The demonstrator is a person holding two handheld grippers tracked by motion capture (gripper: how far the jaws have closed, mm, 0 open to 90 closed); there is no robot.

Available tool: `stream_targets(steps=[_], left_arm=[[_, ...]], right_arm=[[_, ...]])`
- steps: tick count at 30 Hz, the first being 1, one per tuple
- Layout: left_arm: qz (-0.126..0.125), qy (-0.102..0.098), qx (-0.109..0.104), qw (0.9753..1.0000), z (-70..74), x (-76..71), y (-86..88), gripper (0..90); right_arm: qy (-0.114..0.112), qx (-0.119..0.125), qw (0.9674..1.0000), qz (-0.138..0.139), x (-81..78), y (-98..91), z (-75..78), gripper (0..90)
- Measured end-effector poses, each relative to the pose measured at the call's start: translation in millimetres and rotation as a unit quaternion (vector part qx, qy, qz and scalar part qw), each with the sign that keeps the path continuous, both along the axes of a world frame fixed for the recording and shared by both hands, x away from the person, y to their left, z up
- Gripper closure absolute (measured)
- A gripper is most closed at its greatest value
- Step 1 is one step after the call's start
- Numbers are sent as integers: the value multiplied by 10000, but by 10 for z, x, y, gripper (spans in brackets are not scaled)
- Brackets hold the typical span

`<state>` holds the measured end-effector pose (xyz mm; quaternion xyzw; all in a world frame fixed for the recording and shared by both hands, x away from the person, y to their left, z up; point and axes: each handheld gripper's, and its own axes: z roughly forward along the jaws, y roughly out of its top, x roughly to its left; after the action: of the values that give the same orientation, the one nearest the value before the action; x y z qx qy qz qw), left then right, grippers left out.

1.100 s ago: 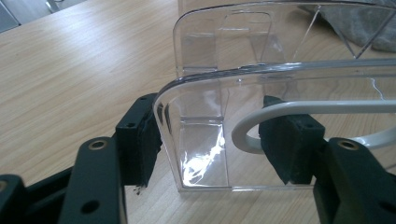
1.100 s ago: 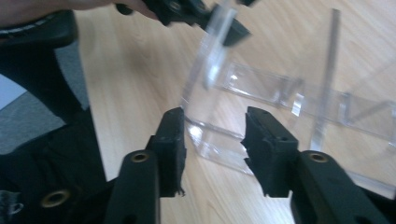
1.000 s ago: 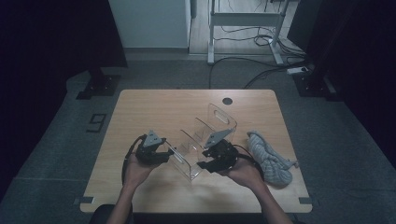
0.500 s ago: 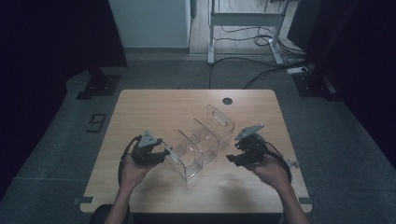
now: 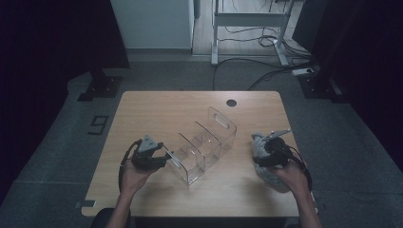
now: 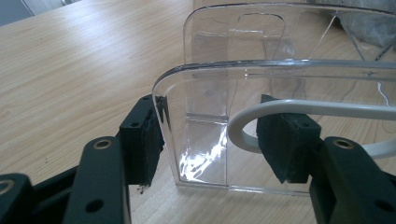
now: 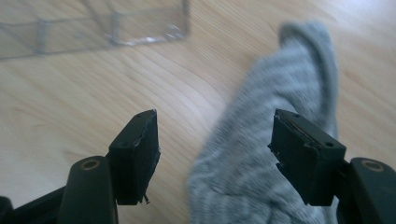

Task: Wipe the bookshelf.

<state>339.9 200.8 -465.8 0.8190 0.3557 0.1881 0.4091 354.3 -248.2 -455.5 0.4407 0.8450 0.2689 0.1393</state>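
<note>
My left fingers (image 6: 210, 140) clamp the near end wall of the clear plastic organizer (image 5: 204, 145) on the wooden surface (image 5: 166, 107), while my right fingers (image 7: 215, 154), just opening, hover apart over the grey sock (image 7: 261, 163) right of it.

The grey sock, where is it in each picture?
High view: grey sock lies at the table's right, under the right tool.
Left gripper view: top right corner, behind the clear organizer.
Right gripper view: centre right, between the jaws.
Shared landmark: the clear organizer.
</note>
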Motion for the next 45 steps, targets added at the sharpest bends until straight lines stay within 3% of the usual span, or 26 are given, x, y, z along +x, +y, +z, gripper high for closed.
stream_targets(steps=[9, 16, 22, 30, 37, 45], left_arm=[[24, 30, -109, 9999, -7, -37, 53, 438], [30, 29, -127, 9999, -8, -60, 66, 441], [48, 45, -175, 9998, -14, -88, 86, 443], [53, 24, -230, 9997, -24, -124, 95, 449], [35, 40, -238, 9997, -22, -155, 101, 450], [-19, 54, -248, 9997, -21, -184, 123, 450]], right_arm=[[231, -129, 9986, -455, 89, -198, -341, 308], [514, -177, 9972, -522, 144, -232, -566, 334], [492, -238, 9973, -497, 162, -257, -665, 417], [417, -250, 9961, -734, 115, -282, -661, 613], [383, -113, 9958, -828, 60, -304, -601, 647], [118, 205, 9969, -756, -40, -324, -411, 651]])
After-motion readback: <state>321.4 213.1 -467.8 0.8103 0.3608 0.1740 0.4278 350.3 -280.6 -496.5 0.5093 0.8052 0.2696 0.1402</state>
